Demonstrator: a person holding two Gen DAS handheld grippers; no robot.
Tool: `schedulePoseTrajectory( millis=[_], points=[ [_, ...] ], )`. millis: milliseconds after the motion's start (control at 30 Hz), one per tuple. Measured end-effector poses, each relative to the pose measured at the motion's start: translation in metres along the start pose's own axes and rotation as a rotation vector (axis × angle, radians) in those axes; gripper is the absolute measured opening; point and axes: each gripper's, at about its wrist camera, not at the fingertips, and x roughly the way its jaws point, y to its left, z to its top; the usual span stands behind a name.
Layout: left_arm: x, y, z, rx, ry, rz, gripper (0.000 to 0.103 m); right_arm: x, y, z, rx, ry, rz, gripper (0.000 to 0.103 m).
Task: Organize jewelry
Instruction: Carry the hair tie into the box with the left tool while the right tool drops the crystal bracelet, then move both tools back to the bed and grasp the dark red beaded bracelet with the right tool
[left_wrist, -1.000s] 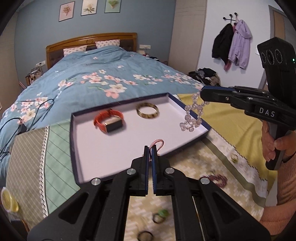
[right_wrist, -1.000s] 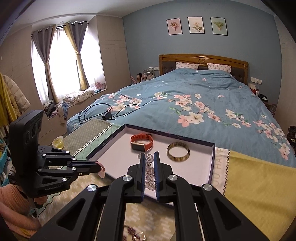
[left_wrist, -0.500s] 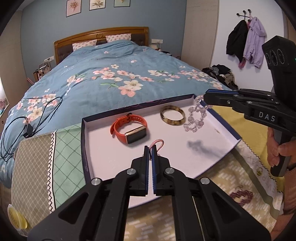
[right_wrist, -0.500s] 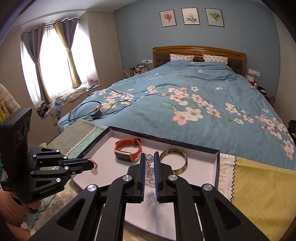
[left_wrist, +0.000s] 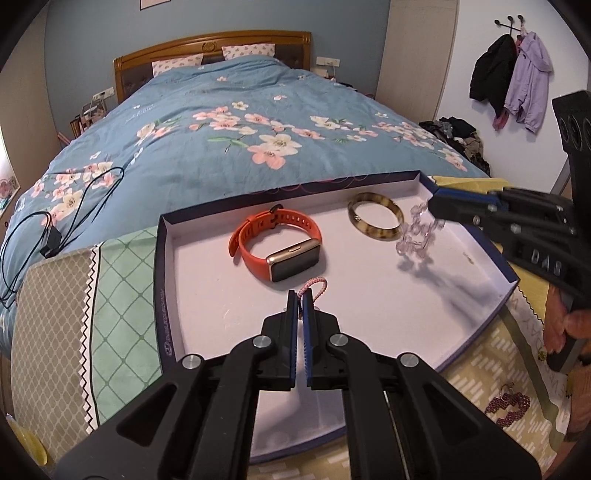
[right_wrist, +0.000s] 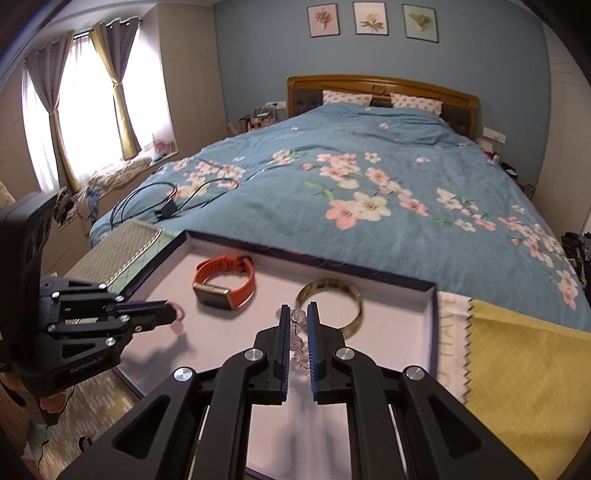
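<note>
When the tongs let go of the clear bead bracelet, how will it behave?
The clear bead bracelet hangs limp from the right tongs, so it is probably floppy and will likely collapse into a heap. Its round beads may roll slightly on the smooth tray.

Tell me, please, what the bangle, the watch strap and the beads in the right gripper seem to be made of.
Bangle: probably resin or acrylic, glossy, mottled amber and brown like tortoiseshell.
Watch strap: likely silicone rubber, matte orange, with punched holes.
Beads: clear glass or plastic, cannot tell which; light passes through them.
</note>
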Motion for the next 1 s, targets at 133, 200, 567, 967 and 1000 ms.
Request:
schedulePoseTrajectory(
  millis=[133,200,567,967,1000],
  points=[
    [0.011,0.003,0.003,-0.013,0.021,-0.011,0.003,0.012,0.006,-0.003,-0.005,0.032,0.026,0.007],
    [0.016,0.003,0.006,-0.012,0.030,-0.012,0.003,0.016,0.005,-0.004,0.003,0.041,0.029,0.008],
    [0.022,0.003,0.012,-0.040,0.023,-0.025,0.025,-0.006,-0.009,-0.006,0.073,0.011,0.057,0.016],
    [-0.062,-0.002,-0.005,-0.031,-0.162,0.024,0.056,-0.070,-0.001,-0.031,0.037,-0.040,0.133,0.030],
    [-0.072,-0.004,-0.010,-0.026,-0.177,0.017,0.057,-0.075,0.001,-0.035,0.030,-0.038,0.134,0.031]
  ],
)
